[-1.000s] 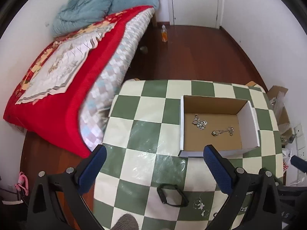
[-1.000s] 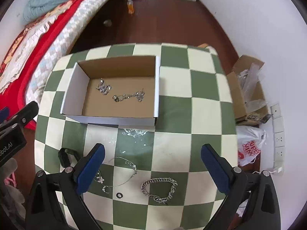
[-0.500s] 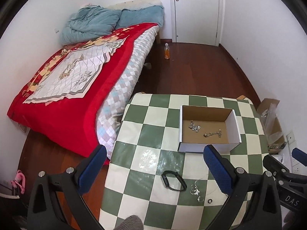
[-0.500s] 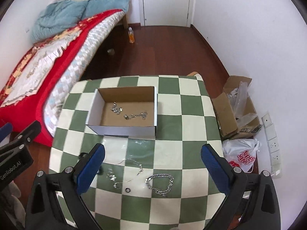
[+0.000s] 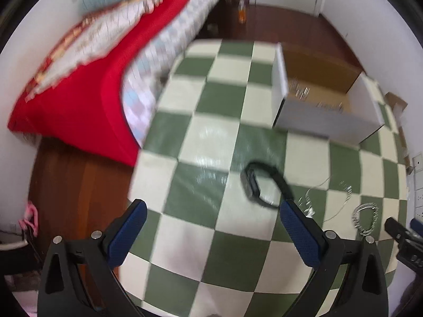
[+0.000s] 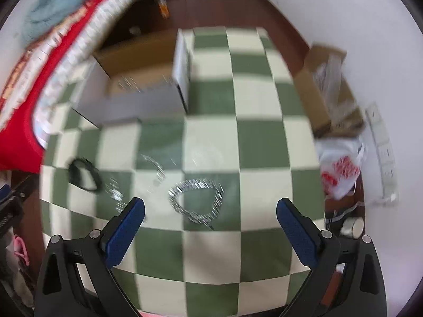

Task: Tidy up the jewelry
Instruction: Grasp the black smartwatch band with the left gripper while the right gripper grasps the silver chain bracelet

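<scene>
Both views are motion-blurred. An open cardboard box [image 5: 327,124] [image 6: 137,103] with silver jewelry inside stands on the green-and-cream checkered table [image 5: 216,253] [image 6: 259,153]. A black band [image 5: 264,185] [image 6: 83,174] lies just ahead of my left gripper [image 5: 211,235], which is open and empty above the table. A silver chain bracelet [image 6: 197,200] [image 5: 366,218] lies just ahead of my right gripper [image 6: 210,232], also open and empty. A thin necklace [image 6: 156,169] and small silver pieces [image 5: 308,203] lie between band and bracelet.
A bed with a red cover [image 5: 79,92] [image 6: 18,121] stands left of the table. A cardboard box with plastic [image 6: 330,89] and a white bag [image 6: 341,169] sit on the floor to the right. An orange bottle [image 5: 242,13] stands on the far floor.
Both grippers have dropped and tilted toward the table, so the band, bracelet and box look much closer. The jaws stay open and empty. No jewelry has moved.
</scene>
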{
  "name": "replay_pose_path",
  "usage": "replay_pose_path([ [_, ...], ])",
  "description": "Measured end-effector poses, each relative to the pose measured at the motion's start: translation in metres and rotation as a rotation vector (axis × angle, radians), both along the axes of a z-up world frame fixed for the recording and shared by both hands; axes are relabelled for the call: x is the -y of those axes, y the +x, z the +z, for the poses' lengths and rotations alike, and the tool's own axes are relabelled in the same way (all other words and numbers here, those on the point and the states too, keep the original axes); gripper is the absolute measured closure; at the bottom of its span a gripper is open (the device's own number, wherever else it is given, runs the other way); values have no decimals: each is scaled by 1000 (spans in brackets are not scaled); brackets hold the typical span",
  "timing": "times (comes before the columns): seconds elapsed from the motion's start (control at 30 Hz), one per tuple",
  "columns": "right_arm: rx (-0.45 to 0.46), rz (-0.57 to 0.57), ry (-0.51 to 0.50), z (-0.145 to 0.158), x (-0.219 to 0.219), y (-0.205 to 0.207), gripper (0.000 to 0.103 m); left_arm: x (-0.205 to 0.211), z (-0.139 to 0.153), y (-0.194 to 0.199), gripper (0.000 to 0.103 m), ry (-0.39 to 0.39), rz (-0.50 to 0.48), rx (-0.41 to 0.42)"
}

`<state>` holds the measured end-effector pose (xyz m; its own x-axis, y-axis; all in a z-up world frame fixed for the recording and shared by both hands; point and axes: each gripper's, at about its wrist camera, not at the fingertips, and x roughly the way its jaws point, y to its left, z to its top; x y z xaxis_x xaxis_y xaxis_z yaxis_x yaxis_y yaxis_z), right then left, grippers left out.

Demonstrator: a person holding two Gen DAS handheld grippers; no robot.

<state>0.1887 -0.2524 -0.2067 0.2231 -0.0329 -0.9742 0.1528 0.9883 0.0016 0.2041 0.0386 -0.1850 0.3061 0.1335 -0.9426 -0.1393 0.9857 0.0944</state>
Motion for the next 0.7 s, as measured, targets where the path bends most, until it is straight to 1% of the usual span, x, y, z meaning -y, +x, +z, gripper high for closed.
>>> replay_pose_path([
  [0.07, -52, -27, 1, -26, 7, 0, 8, -5, -13, 2, 1, -59, 31, -36],
  [0.13, -103, -59, 10, -51, 12, 0, 14, -15, -29, 5, 1, -173, 93, -89],
  [0.17, -116, -67, 14, -58, 13, 0, 16, -18, -33, 6, 1, -207, 114, -102],
  [0.2, -131, -81, 23, -66, 15, -1, 22, -21, -37, 8, 1, -259, 147, -116],
  [0.23, -139, -103, 40, -73, 17, -2, 25, -24, -42, 10, 1, -321, 182, -130],
  [0.3, -113, -117, 18, -73, 16, -3, 28, -23, -48, 16, 1, -420, 232, -149],
  [0.37, -95, -129, 12, -72, 12, -3, 36, -19, -51, 22, 1, -452, 253, -151],
  [0.43, -77, -133, -18, -69, 7, -2, 53, -11, -56, 32, 2, -440, 265, -169],
  [0.47, -68, -134, -20, -68, 5, -2, 59, -7, -59, 35, 3, -427, 268, -173],
  [0.5, -62, -138, -21, -67, 4, -1, 68, -1, -63, 39, 4, -399, 269, -186],
  [0.53, -61, -142, -22, -66, 3, -1, 78, 1, -66, 42, 9, -384, 269, -192],
  [0.57, -63, -148, -16, -65, 3, -1, 84, 4, -68, 44, 16, -361, 269, -195],
  [0.6, -65, -157, -10, -64, 3, -1, 93, 7, -70, 45, 20, -333, 268, -197],
  [0.67, -67, -165, -2, -64, 4, 0, 96, 12, -72, 46, 31, -279, 245, -188],
  [0.7, -67, -168, 10, -64, 5, 0, 96, 17, -70, 45, 35, -237, 213, -168],
])
